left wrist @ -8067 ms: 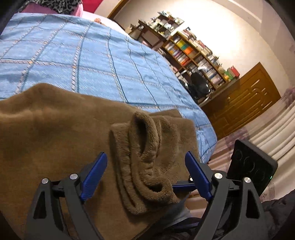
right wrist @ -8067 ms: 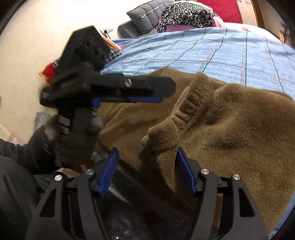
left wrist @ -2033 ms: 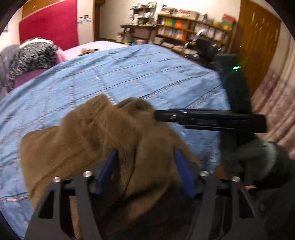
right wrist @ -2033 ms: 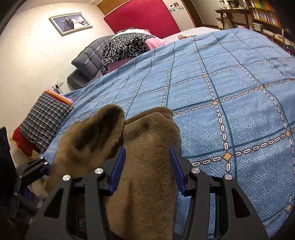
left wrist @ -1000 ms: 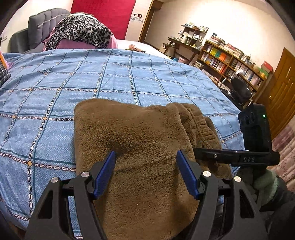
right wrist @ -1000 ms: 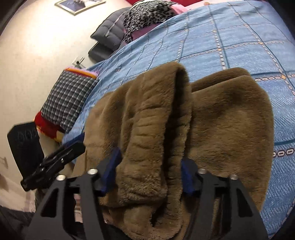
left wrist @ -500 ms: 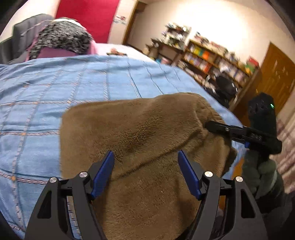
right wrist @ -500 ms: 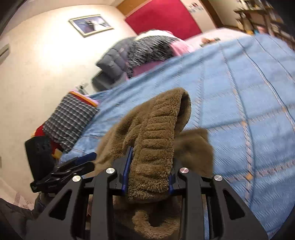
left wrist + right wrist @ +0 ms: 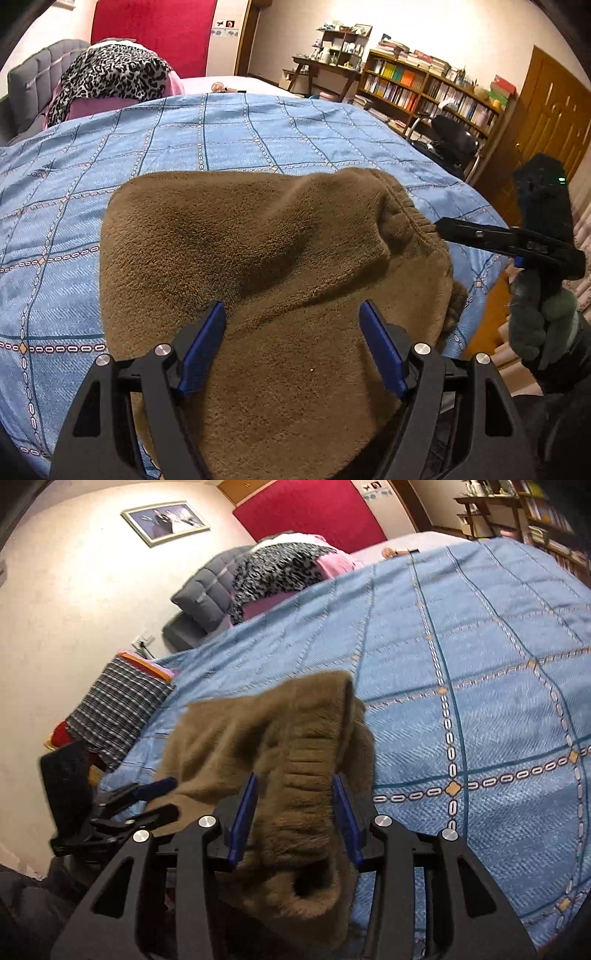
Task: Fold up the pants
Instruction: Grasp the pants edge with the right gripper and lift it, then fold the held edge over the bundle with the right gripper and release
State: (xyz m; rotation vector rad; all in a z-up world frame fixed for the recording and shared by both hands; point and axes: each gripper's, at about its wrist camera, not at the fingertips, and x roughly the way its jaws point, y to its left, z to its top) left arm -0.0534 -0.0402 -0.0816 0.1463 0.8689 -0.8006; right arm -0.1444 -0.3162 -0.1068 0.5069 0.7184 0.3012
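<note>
fuzzy brown pants [image 9: 280,258] lie bunched on the bed; right gripper [image 9: 295,794] fingers pinch the ribbed waistband, left gripper [image 9: 291,314] fingers spread.

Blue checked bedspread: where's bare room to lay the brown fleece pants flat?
Bare blue checked bedspread runs from the brown fleece pants to the leopard-print pillow, and right of the pants in the right wrist view. The near edge is crowded: pants, open left gripper, right gripper clamped on the waistband.

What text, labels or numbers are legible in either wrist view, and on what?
No text can be read in either view.
Side marking on the right gripper: blurred, unreadable.
Book spines on the bookshelf: too small.
Stickers beside the red wall panel: too small.
Framed picture: no legible text.
</note>
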